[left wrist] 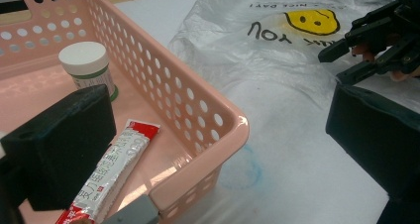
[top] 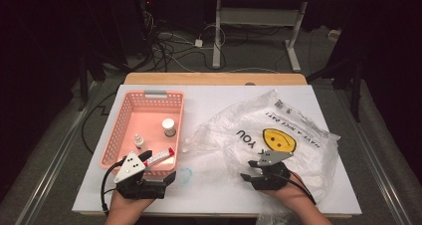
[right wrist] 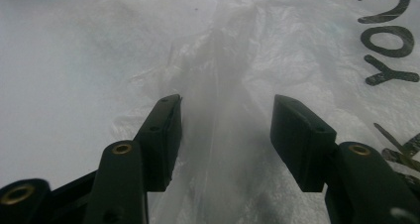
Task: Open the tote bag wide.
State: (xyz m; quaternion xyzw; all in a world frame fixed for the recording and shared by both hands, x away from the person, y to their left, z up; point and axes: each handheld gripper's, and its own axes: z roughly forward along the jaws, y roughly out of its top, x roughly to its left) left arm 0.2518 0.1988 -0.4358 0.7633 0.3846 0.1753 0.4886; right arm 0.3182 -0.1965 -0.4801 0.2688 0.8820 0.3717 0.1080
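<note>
A pink perforated basket (top: 114,130) (left wrist: 198,100) stands at the table's left. It holds a white-capped bottle (top: 168,127) (left wrist: 86,63), a small dropper bottle (top: 140,142) and a red-and-white sachet (top: 160,156) (left wrist: 116,164). My left gripper (top: 160,166) (left wrist: 218,110) is open wide astride the basket's near right corner, one jaw inside over the sachet, the other outside. A crumpled clear plastic bag (top: 278,130) (left wrist: 277,50) (right wrist: 237,45) with a yellow smiley lies at the right. My right gripper (top: 247,169) (left wrist: 333,67) (right wrist: 226,105) is open at the bag's near left edge, its jaws either side of a raised fold.
A faint blue ring (top: 185,175) (left wrist: 242,169) is drawn on the white tabletop (top: 209,100) between the basket and the bag. Beyond the table's wooden far edge (top: 214,78) are floor cables and the legs of a desk (top: 217,36).
</note>
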